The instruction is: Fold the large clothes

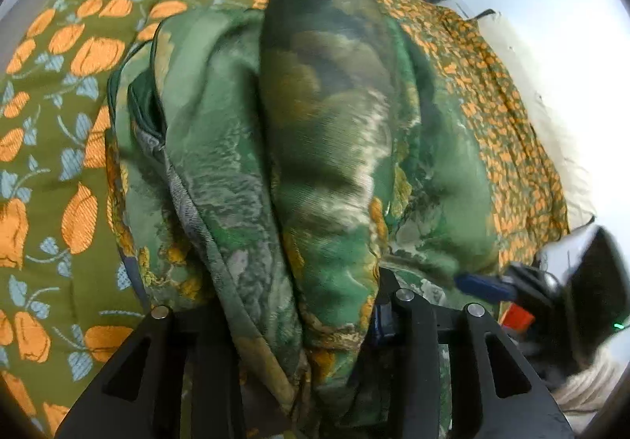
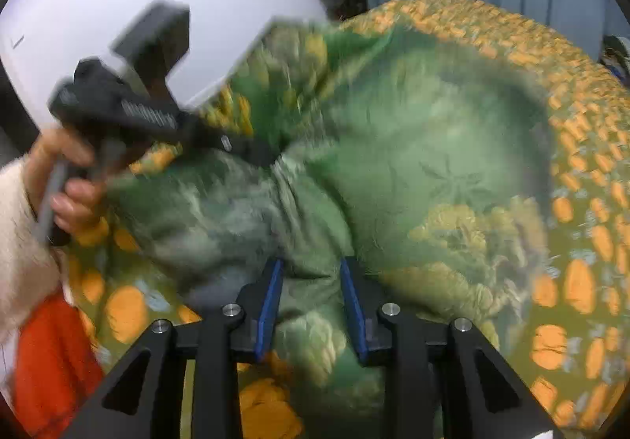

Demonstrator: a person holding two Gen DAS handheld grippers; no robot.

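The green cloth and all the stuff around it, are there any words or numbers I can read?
None can be read.
green cloth: leaf and flower patterns only, no letters.
orange-flowered bedcover: a pattern, no writing.
left tool: a pale ridged patch on its body, too blurred to tell whether it is writing.
right tool: plain blue pads, no label.

No readable text, label, brand, number or sign shows in either wrist view.
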